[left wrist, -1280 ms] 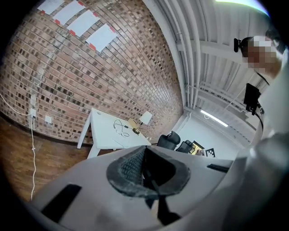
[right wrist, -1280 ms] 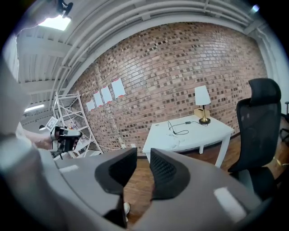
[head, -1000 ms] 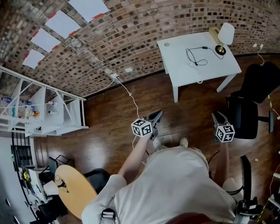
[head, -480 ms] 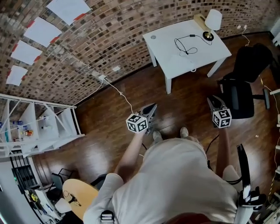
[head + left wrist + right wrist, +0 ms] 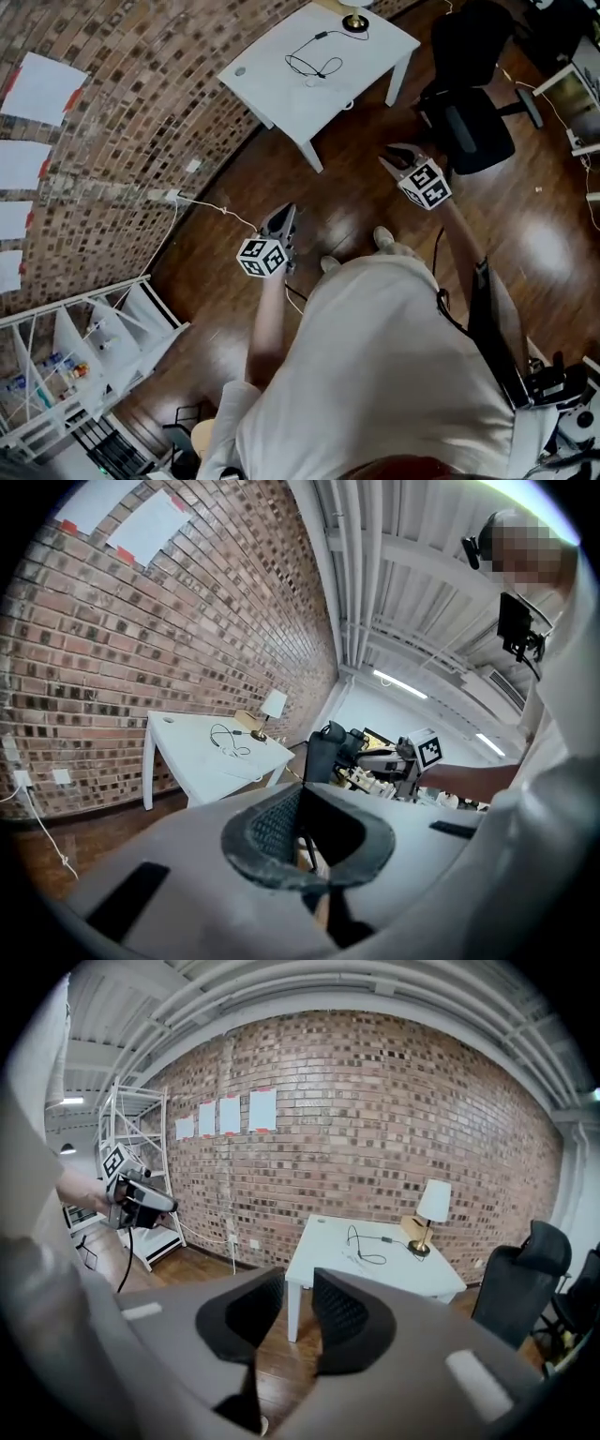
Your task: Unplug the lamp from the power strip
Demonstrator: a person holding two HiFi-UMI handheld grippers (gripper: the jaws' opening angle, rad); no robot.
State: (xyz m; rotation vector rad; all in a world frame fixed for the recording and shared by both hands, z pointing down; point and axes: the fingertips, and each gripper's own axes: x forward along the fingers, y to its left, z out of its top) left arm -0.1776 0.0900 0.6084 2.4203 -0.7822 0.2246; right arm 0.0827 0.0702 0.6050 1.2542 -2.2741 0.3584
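So the person is standing on the wood floor [image 5: 356,202], a good way back from the white bench [image 5: 277,89], and nothing has been touched yet. The lamp [image 5: 432,1206] sits at the far right corner of that bench, close to the brick wall [image 5: 122,94]. Its black cord [image 5: 384,1239] runs left from the base toward the middle of the bench top and ends in a loose loop there. I honestly can't pick out the power strip for sure, but my guess is the plug end is somewhere around that loop.

The right gripper [image 5: 389,155] has its fingers apart with a clear gap, and there's nothing in them. Looking along it, you just see a bench leg through the gap. The left gripper [image 5: 284,214] has its fingers pressed together, or as good as, and it's empty too.

The bit that matters is that the bench lies ahead of both grippers and well apart from them. The right 1 is the nearer of the 2 and is already aimed pretty much at it. The cord's run goes sideways across that line of approach, so I'd expect the right fingers to come in across the plug while the left holds the strip down.

There's 1 office chair [image 5: 466,112] just beside the bench on the right, which might crowd that side.
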